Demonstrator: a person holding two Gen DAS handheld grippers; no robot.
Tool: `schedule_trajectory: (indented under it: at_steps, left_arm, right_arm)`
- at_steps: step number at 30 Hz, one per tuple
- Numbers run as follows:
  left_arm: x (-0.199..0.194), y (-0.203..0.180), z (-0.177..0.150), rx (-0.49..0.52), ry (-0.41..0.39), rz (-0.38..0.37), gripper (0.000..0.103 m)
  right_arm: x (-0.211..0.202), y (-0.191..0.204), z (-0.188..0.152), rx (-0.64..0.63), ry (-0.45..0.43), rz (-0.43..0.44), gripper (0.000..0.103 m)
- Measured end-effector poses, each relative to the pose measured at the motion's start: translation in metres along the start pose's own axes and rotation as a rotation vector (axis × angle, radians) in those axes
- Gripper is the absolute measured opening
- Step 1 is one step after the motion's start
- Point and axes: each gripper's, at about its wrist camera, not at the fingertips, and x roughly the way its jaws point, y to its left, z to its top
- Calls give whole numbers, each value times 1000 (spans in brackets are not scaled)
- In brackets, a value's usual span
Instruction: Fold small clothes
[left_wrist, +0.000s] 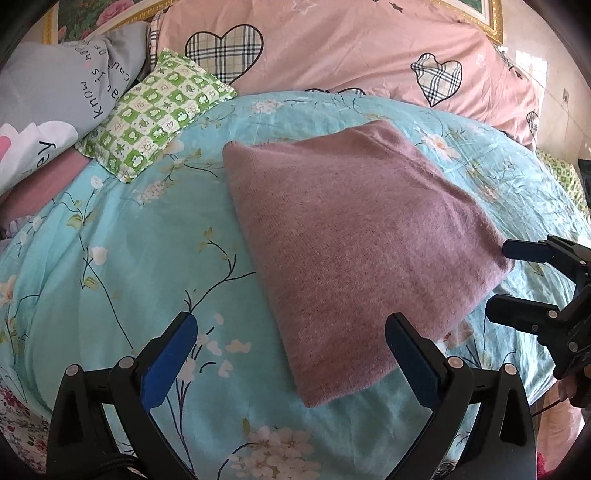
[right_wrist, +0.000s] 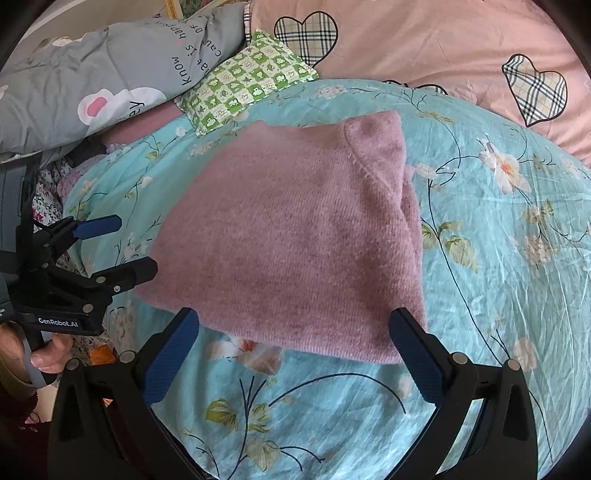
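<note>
A mauve knitted garment (left_wrist: 354, 240) lies folded into a compact block on the turquoise floral bedspread (left_wrist: 110, 280); it also shows in the right wrist view (right_wrist: 291, 236), with a fold ridge near its far right. My left gripper (left_wrist: 291, 332) is open and empty, its jaws wide apart over the garment's near left corner. My right gripper (right_wrist: 295, 328) is open and empty at the garment's near edge. Each gripper shows in the other's view: the right one (left_wrist: 498, 280) by the garment's right corner, the left one (right_wrist: 136, 243) by its left edge.
A green checked small pillow (left_wrist: 155, 110) lies at the far left, next to a grey printed pillow (left_wrist: 55, 92). A pink quilt with plaid hearts (left_wrist: 351, 48) is piled across the back. The bed's edge drops off at the right.
</note>
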Motion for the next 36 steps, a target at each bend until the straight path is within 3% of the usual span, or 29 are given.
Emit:
schedule_trajectory:
  at_steps: [36]
  left_arm:
    - [4,-2,10,-7,-4,1,102]
  right_arm:
    - [-1,-8,15,9,-13,22,103]
